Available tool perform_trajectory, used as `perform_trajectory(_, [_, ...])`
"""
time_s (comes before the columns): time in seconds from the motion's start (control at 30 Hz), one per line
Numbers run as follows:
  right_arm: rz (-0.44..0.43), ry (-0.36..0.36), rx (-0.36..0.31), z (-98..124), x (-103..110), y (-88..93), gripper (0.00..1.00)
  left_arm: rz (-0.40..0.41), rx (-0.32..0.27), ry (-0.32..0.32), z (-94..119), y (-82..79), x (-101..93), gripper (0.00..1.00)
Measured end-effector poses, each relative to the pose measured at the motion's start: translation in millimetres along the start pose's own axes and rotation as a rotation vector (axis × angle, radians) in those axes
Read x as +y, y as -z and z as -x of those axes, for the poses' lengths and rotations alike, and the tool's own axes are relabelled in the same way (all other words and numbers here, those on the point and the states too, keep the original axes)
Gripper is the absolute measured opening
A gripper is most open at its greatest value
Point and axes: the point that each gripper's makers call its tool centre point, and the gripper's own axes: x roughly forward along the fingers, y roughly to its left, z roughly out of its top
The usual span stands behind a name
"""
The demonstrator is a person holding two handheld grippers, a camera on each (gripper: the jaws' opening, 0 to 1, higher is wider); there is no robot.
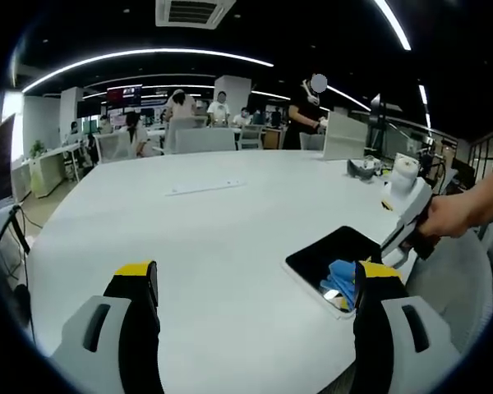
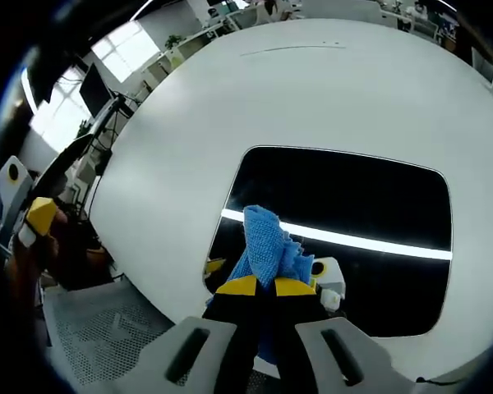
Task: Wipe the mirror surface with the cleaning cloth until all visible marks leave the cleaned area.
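Right gripper (image 2: 258,287), jaws clamped on cloth (image 2: 267,238), sits at the mirror's (image 2: 353,205) near edge; glass extends ahead. Left gripper (image 1: 255,283), wide open and empty, hangs beside the mirror.

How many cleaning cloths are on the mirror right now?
1. A crumpled blue microfibre cleaning cloth sits pinched in the right gripper, pressed on the near edge of the dark rectangular mirror. Nothing suggests another cloth hidden beneath.

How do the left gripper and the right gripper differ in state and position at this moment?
The left gripper is open and empty; the right gripper is shut on the blue cleaning cloth. The left gripper hangs over bare white table; the right gripper is over the mirror. Both have yellow-tipped black fingers.
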Motion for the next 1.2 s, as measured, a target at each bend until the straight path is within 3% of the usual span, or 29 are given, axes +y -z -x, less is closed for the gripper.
perform_trajectory(1.2, [0.01,-0.011,0.005,1.8,-0.8,3.6,0.0,-0.018,0.009,0.006,2.7,-2.4,-4.2,0.99])
